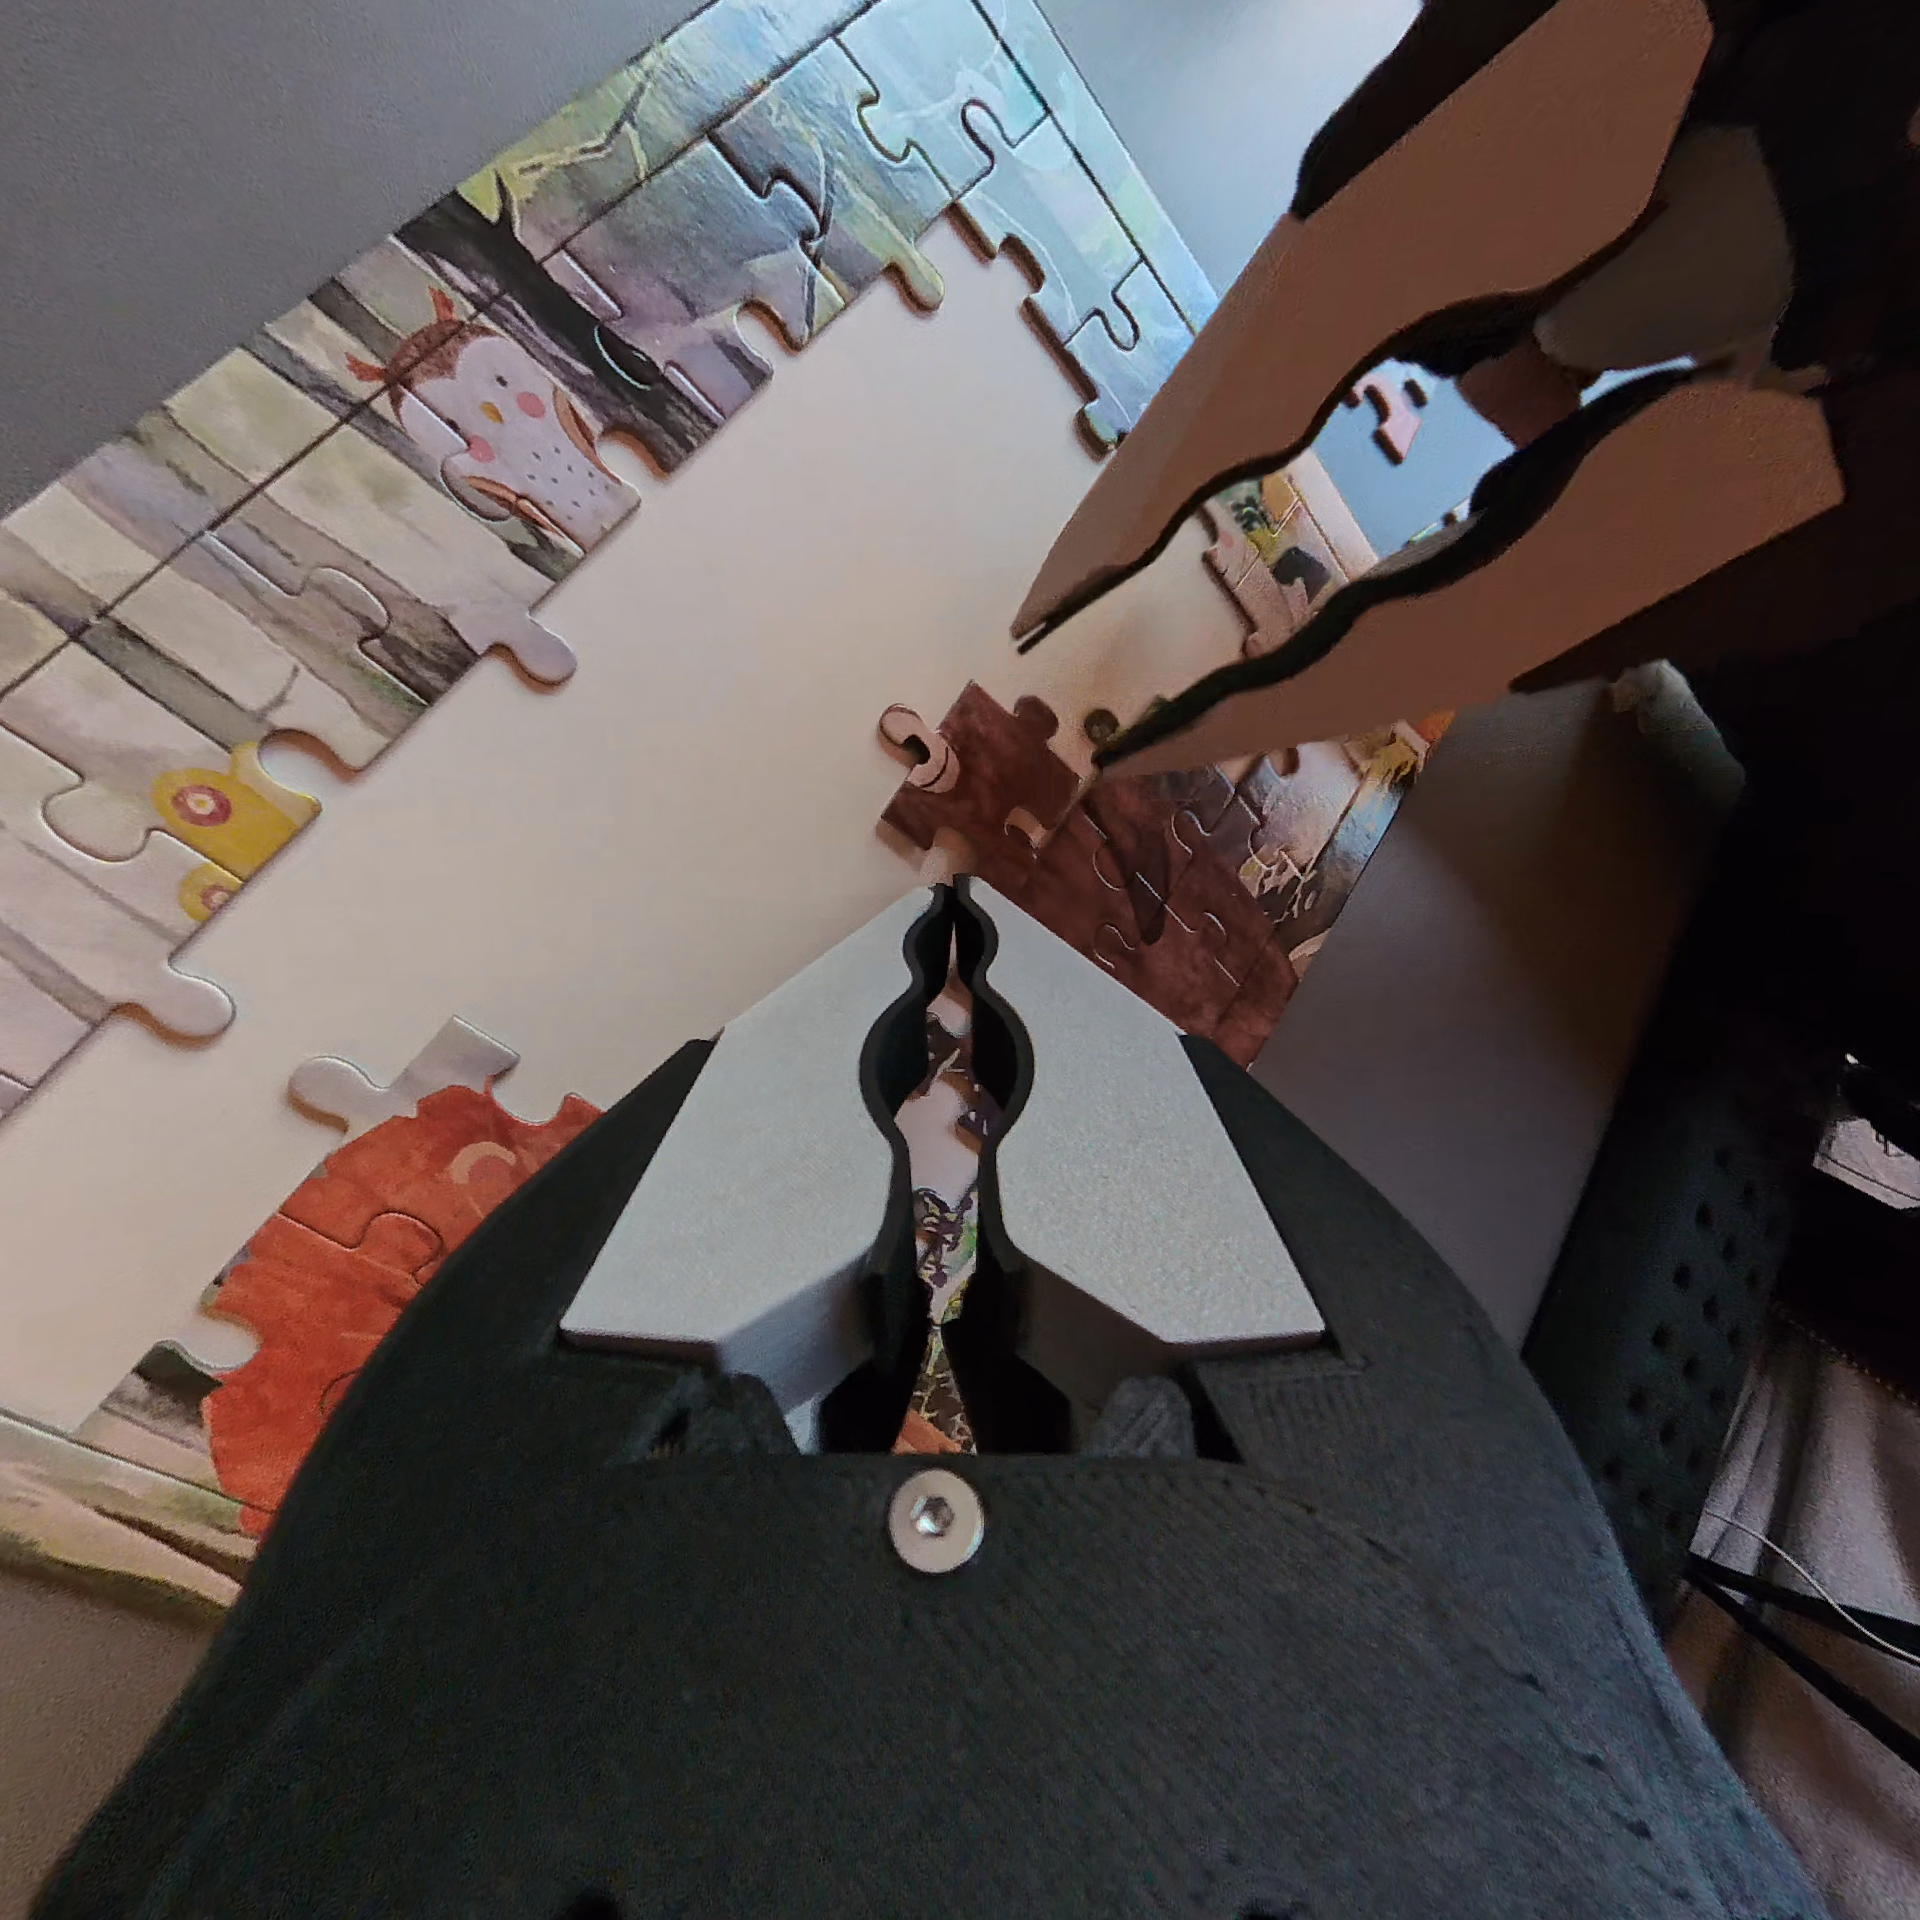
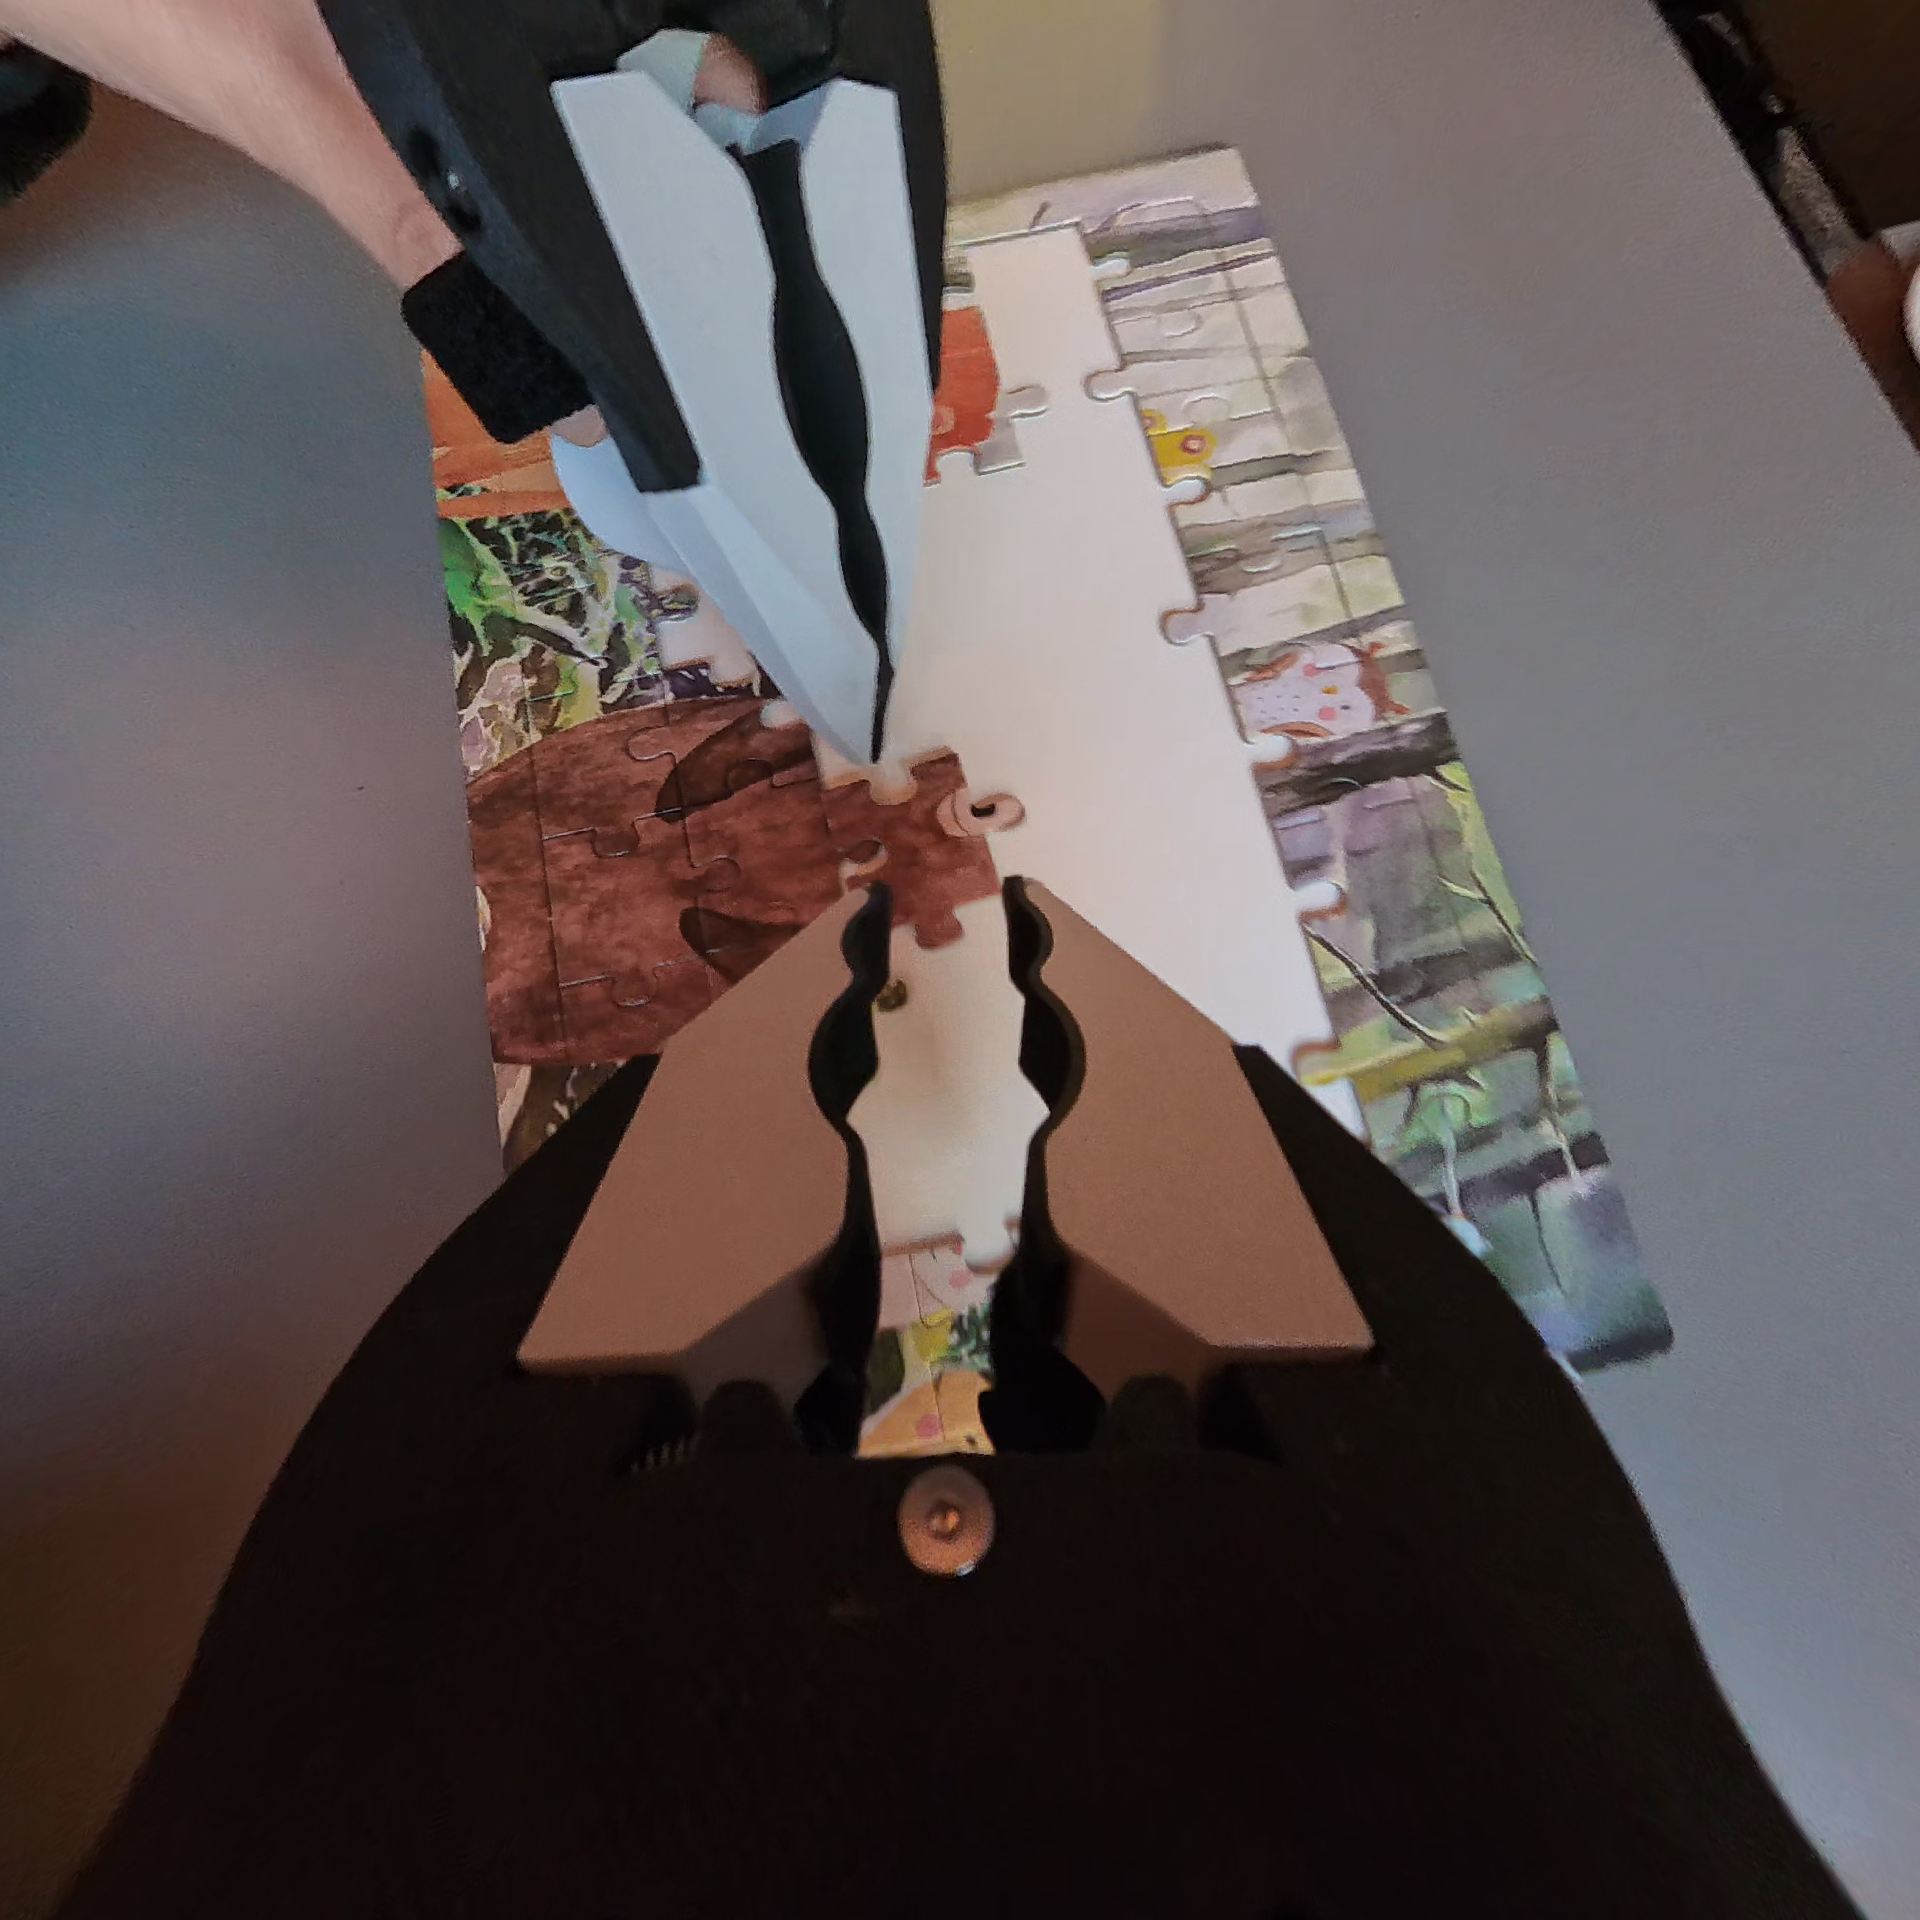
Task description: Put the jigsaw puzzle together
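Left claw point(image 1: 954, 883) closed, touching brown piece point(image 1: 982, 784)

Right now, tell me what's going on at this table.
A person is assembling a jigsaw puzzle with two handheld grippers. A brown piece lies at the edge of the finished brown section, not yet fully seated. The left gripper, jaws closed, has its tip at that piece's far edge. The right gripper, jaws open, has its tips at the piece's near side. A wide white strip in the middle remains unfilled.

Right gripper point(image 2: 948, 896) gapes over brown puzzle piece point(image 2: 920, 840), left gripper point(image 2: 871, 743) touching it
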